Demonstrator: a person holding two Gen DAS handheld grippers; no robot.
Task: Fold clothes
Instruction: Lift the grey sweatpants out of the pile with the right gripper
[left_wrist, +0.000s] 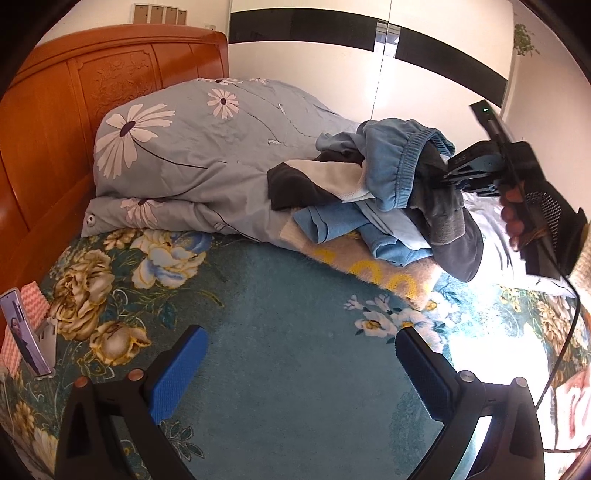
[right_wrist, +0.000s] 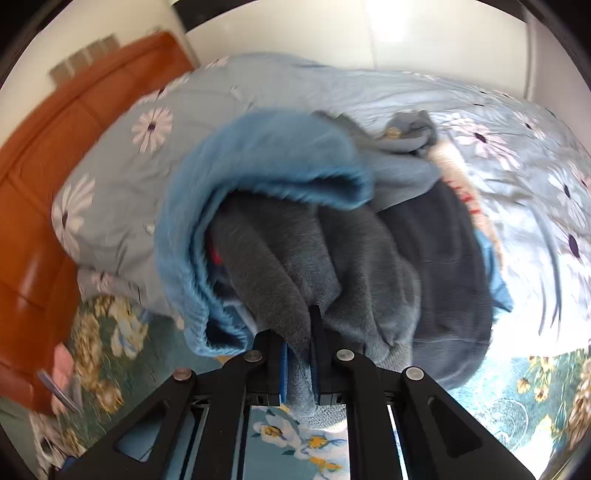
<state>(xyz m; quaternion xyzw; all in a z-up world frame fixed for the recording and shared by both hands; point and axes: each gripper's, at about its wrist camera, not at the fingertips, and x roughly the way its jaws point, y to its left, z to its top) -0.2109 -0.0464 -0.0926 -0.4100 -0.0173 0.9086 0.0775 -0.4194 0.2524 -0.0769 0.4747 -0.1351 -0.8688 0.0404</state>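
Clothes: a grey fleece garment (right_wrist: 295, 273) is pinched between the closed fingers of the right gripper (right_wrist: 298, 363), lifting from the pile (left_wrist: 373, 192) on the bed (left_wrist: 280, 369). Blur hides its shape. The left gripper (left_wrist: 301, 365) hovers wide apart, empty, over the floral bedspread. A daisy-print duvet (left_wrist: 177, 155) lies behind.

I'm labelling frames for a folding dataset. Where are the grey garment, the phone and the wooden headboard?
grey garment (right_wrist: 295, 258): right wrist view, on its fuzzy inner fabric above the clamp.
phone (left_wrist: 26, 332): left wrist view, on its lit screen.
wooden headboard (left_wrist: 110, 77): left wrist view, on the carved panel.
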